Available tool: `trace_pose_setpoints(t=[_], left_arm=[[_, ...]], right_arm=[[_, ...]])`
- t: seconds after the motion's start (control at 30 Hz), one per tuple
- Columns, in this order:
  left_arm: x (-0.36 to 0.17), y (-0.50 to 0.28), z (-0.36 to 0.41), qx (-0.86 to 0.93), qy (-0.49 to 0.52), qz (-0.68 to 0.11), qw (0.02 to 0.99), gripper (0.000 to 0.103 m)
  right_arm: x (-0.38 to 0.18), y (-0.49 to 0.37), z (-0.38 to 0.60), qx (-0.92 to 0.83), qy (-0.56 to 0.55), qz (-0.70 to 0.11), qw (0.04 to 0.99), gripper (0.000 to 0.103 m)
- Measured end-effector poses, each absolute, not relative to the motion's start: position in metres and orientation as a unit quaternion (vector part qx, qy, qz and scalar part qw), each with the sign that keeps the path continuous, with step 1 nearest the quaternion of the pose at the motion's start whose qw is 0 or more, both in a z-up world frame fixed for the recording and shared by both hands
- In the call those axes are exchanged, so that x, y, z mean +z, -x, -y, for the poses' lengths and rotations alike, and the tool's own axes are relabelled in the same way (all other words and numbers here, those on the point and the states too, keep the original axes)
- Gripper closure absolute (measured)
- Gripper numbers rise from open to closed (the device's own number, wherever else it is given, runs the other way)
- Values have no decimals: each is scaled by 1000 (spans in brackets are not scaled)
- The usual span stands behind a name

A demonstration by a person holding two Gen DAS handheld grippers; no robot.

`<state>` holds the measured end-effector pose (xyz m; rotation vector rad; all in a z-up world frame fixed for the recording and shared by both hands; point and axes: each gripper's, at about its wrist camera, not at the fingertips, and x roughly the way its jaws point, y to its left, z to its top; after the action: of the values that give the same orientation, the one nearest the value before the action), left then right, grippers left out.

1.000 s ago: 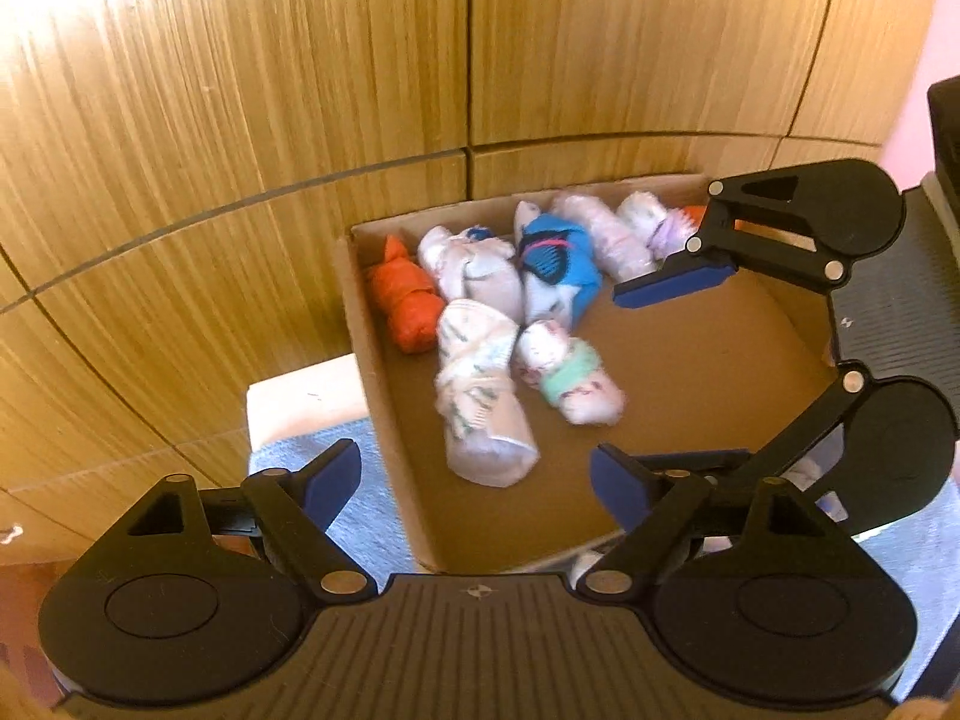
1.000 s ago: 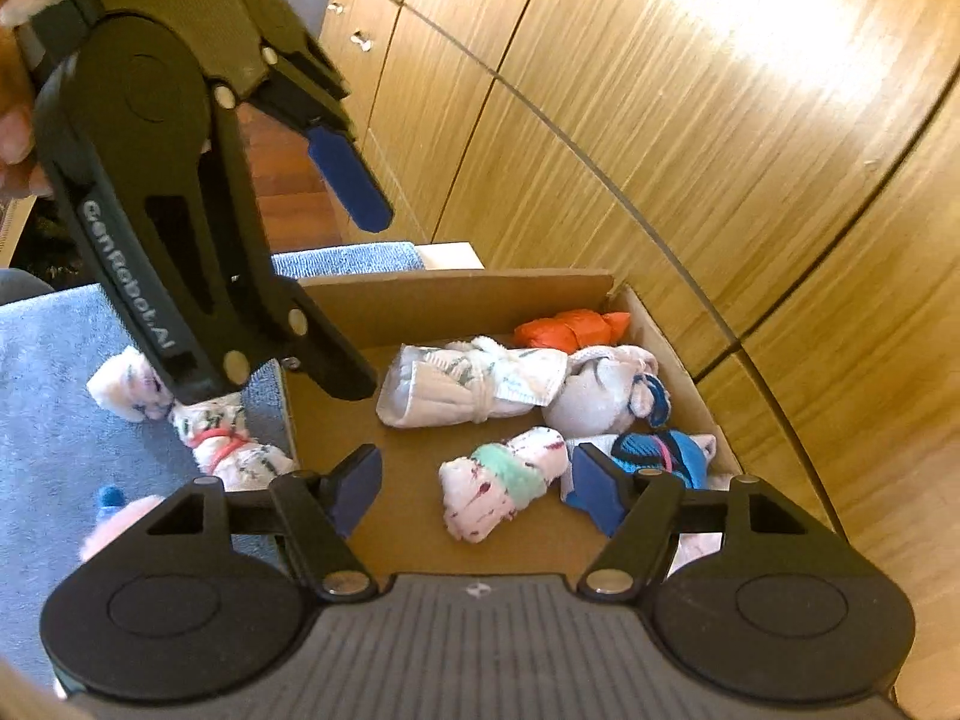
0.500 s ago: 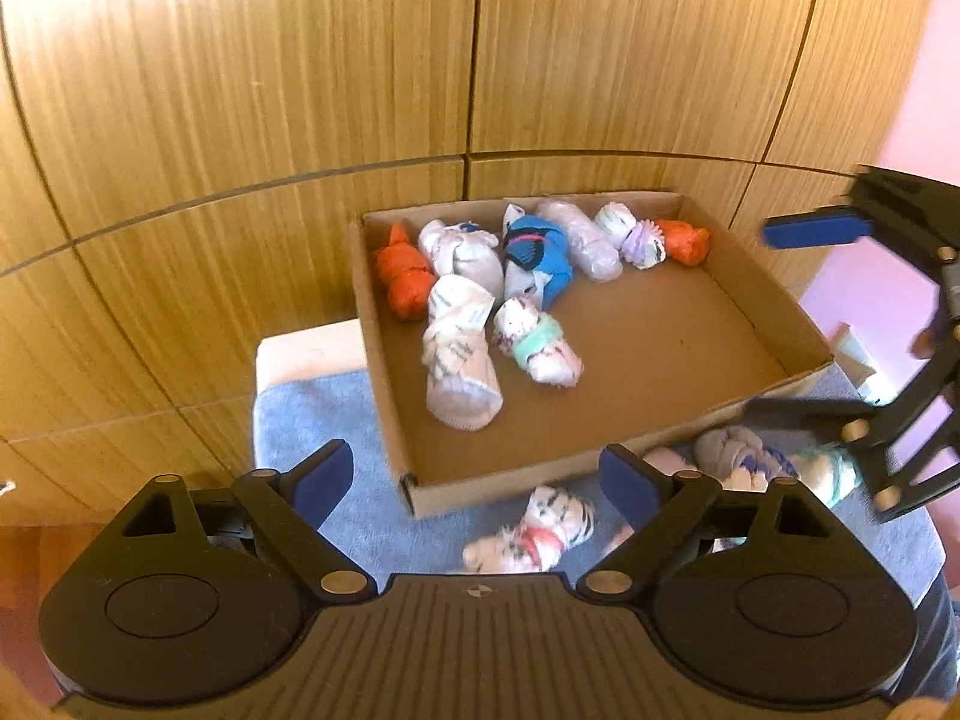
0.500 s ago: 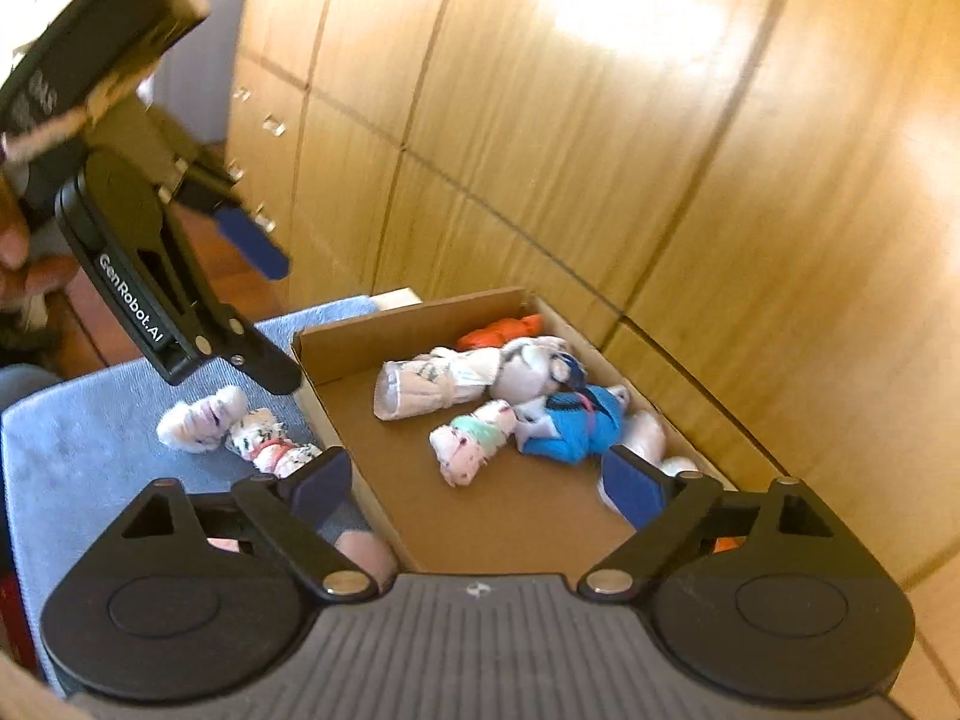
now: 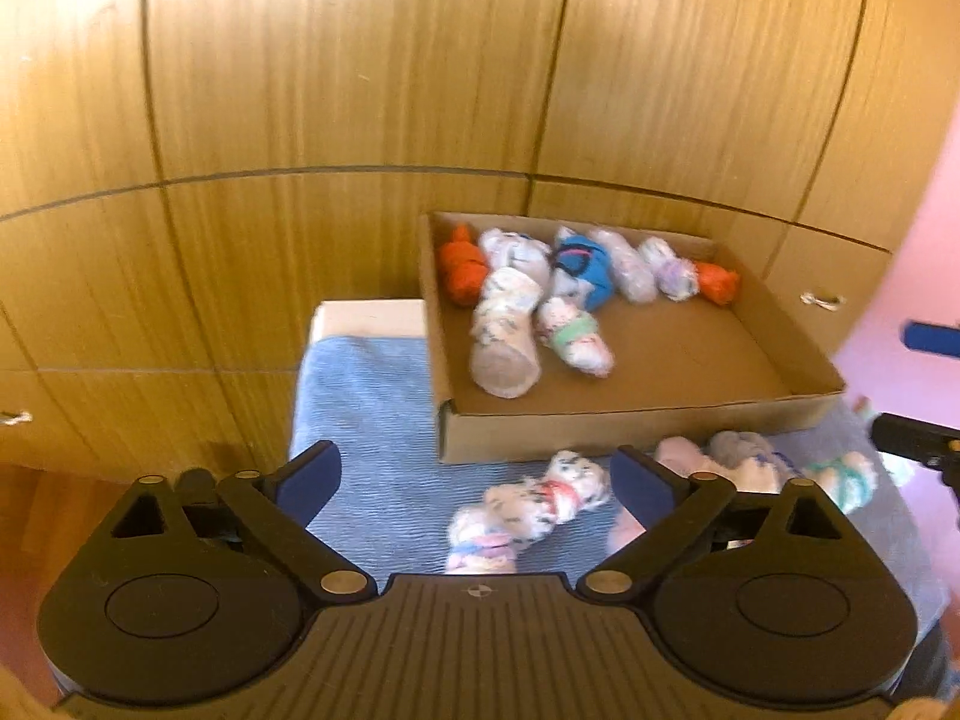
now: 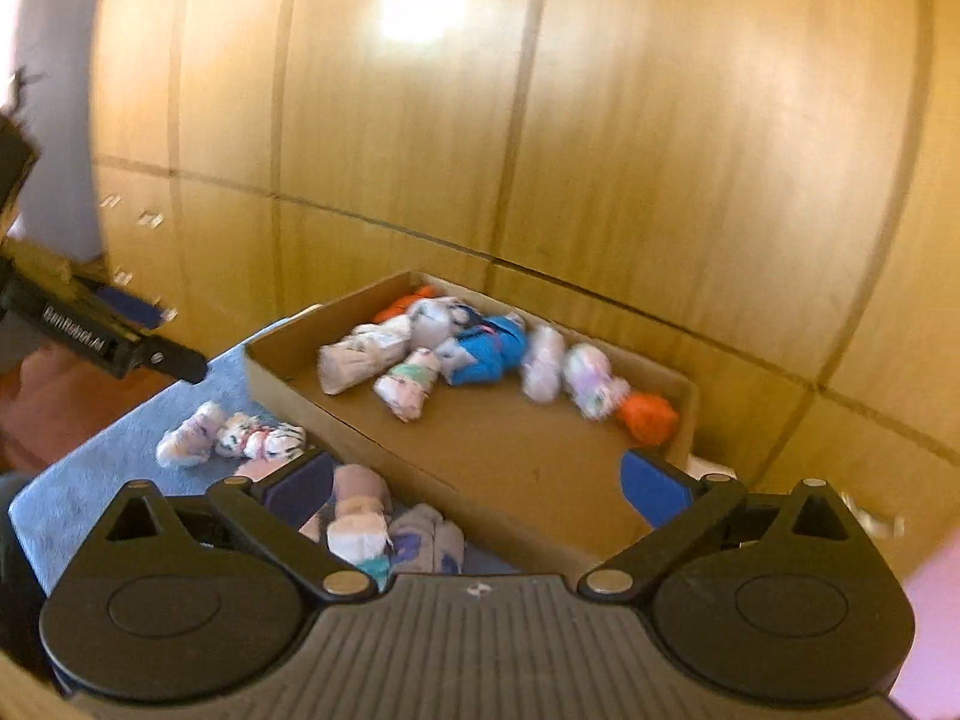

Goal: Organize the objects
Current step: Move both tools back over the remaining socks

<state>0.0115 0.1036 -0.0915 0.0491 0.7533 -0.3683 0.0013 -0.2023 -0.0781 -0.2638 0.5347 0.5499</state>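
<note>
Both grippers have pulled back from the cardboard box [image 5: 630,426], which a second ago filled each view and now lies well beyond the fingers. The left gripper [image 5: 477,480] and the right gripper [image 6: 477,489] have both just been opening their jaws, and the fingers now stand spread wide with nothing pinched between them. That suggests a drop into the box is finished and the next pick lies among the loose sock rolls on the blue towel [image 5: 360,396]. In the left view a spotted sock roll [image 5: 534,507] with a red band lies between the spread fingers, just short of the box's near wall, with a pale pink roll [image 5: 678,456] beside the right finger. The right view shows what the left cannot: a pink roll [image 6: 360,510] and a grey roll [image 6: 429,540] tucked just behind its own left finger, and the far orange roll [image 6: 648,417] in the box corner unobstructed. About 8 rolls lie in the box.
</note>
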Motion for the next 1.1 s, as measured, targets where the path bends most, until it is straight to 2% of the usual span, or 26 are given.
trace_pose_setpoints(t=[0.23,0.6,0.7,0.77,0.9,1.1], left_arm=[[-126,5,-104,-159,-36,-343,925,4],[-156,2,-93,-162,-64,-335,926,6],[-161,-3,-90,-166,-70,-339,923,14],[-164,-6,-90,-167,-70,-341,922,23],[-165,-6,-93,-165,-61,-334,926,27],[-165,1,-93,-166,-67,-318,931,44]], right_arm=[[-123,14,216,201,88,-281,934,1],[-159,6,218,151,47,-306,939,2],[-166,5,220,146,40,-311,938,6],[-169,4,221,141,39,-314,938,8],[-174,7,221,132,43,-309,941,14],[-172,13,220,128,49,-290,947,27]])
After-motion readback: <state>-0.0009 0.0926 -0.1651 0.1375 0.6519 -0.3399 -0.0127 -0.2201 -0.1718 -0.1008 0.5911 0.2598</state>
